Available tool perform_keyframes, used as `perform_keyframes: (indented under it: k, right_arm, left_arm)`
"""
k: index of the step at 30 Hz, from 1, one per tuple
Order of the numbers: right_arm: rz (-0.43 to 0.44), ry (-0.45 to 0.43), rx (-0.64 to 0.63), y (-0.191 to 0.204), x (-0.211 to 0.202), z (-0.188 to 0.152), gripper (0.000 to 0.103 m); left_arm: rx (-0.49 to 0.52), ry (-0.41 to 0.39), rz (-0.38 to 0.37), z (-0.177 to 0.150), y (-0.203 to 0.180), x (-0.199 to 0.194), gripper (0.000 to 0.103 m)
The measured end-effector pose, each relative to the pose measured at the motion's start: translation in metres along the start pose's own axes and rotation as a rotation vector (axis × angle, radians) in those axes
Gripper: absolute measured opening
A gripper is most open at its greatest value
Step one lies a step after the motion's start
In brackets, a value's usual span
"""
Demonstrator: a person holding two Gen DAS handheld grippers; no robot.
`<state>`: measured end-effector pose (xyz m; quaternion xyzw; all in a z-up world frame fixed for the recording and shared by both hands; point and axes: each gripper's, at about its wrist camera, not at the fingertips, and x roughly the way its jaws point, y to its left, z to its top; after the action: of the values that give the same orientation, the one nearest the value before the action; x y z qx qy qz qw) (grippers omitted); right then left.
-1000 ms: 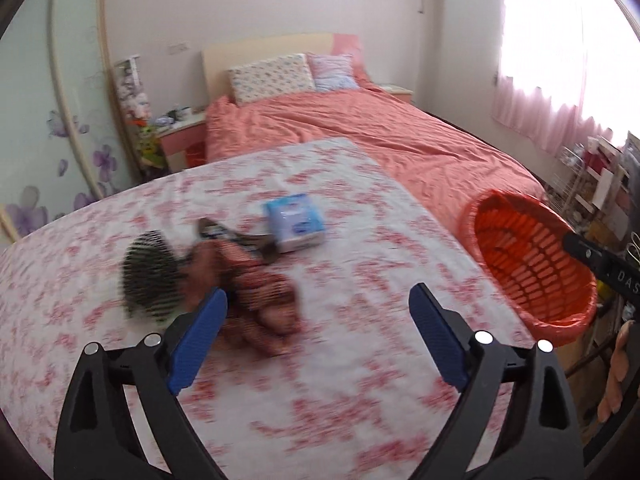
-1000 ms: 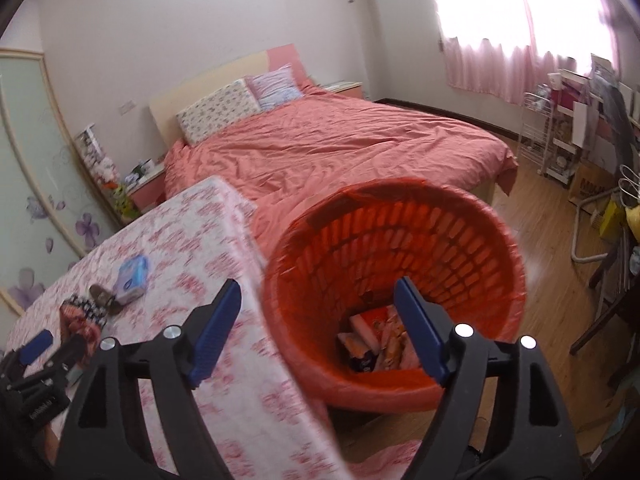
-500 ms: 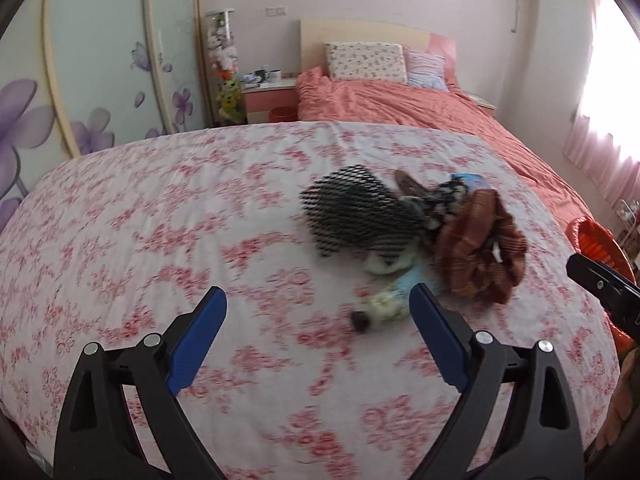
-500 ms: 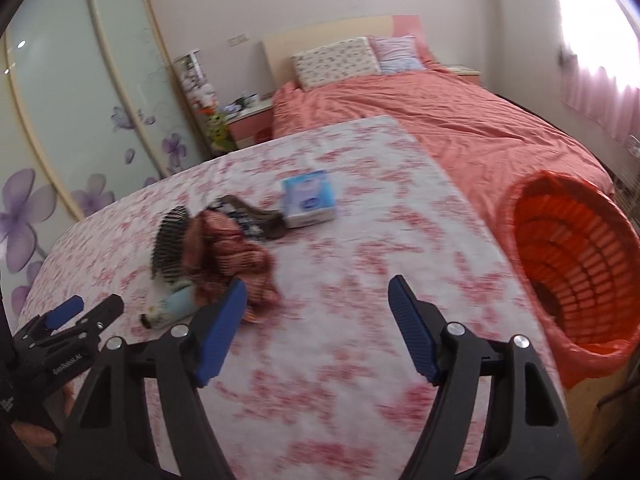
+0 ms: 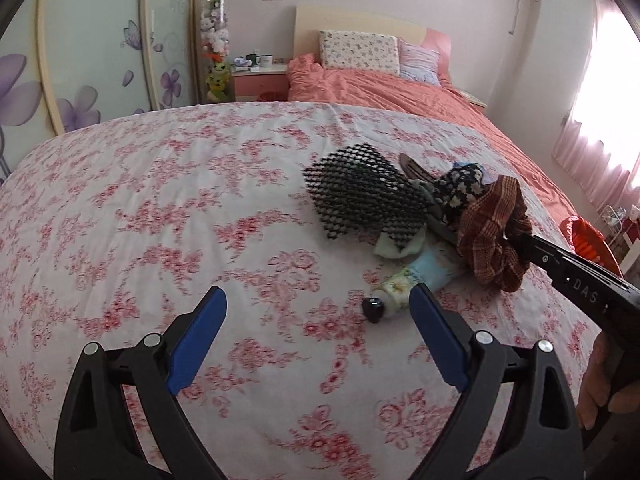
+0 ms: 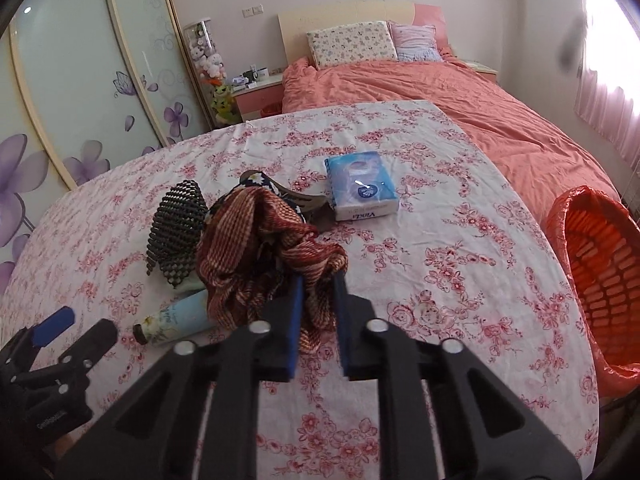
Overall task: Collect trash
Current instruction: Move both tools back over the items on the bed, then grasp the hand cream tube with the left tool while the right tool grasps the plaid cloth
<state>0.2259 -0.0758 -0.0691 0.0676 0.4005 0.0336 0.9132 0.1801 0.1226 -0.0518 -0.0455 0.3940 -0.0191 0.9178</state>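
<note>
Right wrist view showed the right gripper (image 6: pixel 318 284) clamped tight on a fold of the crumpled red-brown checked cloth (image 6: pixel 256 240), its blue pads pinching the fabric at the heap's near edge. At ten o'clock from that claw lay a black rubber mesh mat (image 6: pixel 176 232), and at eight o'clock a pale blue floral tube with a dark cap (image 6: pixel 176 318) poked out from under the cloth. A blue-and-white tissue pack (image 6: pixel 360 186) sat at one o'clock, apart from the heap. All rested on the white bedspread with red flowers (image 6: pixel 440 280). The orange slatted plastic basket (image 6: pixel 596 272) stood off the bed's edge at three o'clock.

From the left wrist, the left gripper (image 5: pixel 318 320) hung wide apart with nothing between its blue pads, just above the bedspread. The tube's cap sat just inside its right finger, the cloth at two o'clock.
</note>
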Motion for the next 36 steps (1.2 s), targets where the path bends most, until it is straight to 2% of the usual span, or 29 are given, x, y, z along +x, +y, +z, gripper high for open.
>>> perform_keyframes:
  k: [1,4,9,12,14,16,18,21,24,26,27,28,29,31,36]
  right_arm:
    - [-0.001,-0.006,0.005,-0.002,-0.002,0.0,0.004]
    - [-0.013,-0.033,0.036,-0.015,-0.013,-0.002,0.004]
    - [-0.074,-0.063,0.11,-0.046,-0.027,-0.004,0.004]
    - [-0.136,-0.052,0.14,-0.063,-0.029,-0.005,0.004]
    - [-0.147,-0.038,0.15,-0.07,-0.026,-0.006,0.004]
    - [-0.142,-0.028,0.147,-0.073,-0.025,-0.007,0.004]
    - [-0.129,-0.021,0.137,-0.072,-0.025,-0.009,0.005]
    - [-0.105,-0.01,0.123,-0.068,-0.024,-0.011,0.006]
    - [-0.077,0.002,0.129,-0.068,-0.021,-0.012,0.009]
    - [-0.062,0.005,0.133,-0.068,-0.02,-0.012,0.011]
    - [-0.054,0.004,0.135,-0.068,-0.02,-0.013,0.012]
    - [-0.046,0.005,0.136,-0.069,-0.02,-0.012,0.019]
    - [-0.035,0.005,0.138,-0.069,-0.019,-0.012,0.031]
    - [-0.02,0.008,0.137,-0.068,-0.015,-0.012,0.045]
    - [-0.046,0.035,0.109,-0.061,0.004,-0.01,0.062]
  left_arm:
    - [0.006,0.002,-0.008,0.001,-0.004,0.002,0.092]
    - [0.028,0.009,-0.032,0.003,-0.018,0.008,0.092]
    - [0.08,0.056,-0.049,0.003,-0.041,0.026,0.081]
    - [0.104,0.068,-0.045,0.002,-0.05,0.033,0.08]
    - [0.12,0.064,-0.04,0.002,-0.056,0.035,0.08]
    - [0.132,0.061,-0.039,0.003,-0.059,0.036,0.078]
    - [0.142,0.077,-0.042,0.003,-0.062,0.041,0.068]
    - [0.127,0.107,-0.067,0.0,-0.064,0.041,0.059]
    - [0.101,0.142,-0.185,-0.005,-0.063,0.034,0.056]
    - [0.09,0.146,-0.199,-0.005,-0.062,0.033,0.056]
    - [0.093,0.135,-0.17,-0.004,-0.061,0.034,0.056]
    - [0.096,0.13,-0.155,-0.004,-0.062,0.035,0.056]
    - [0.096,0.131,-0.144,-0.004,-0.063,0.037,0.056]
    - [0.096,0.133,-0.136,-0.002,-0.067,0.04,0.056]
    - [0.149,0.113,-0.071,-0.003,-0.084,0.045,0.055]
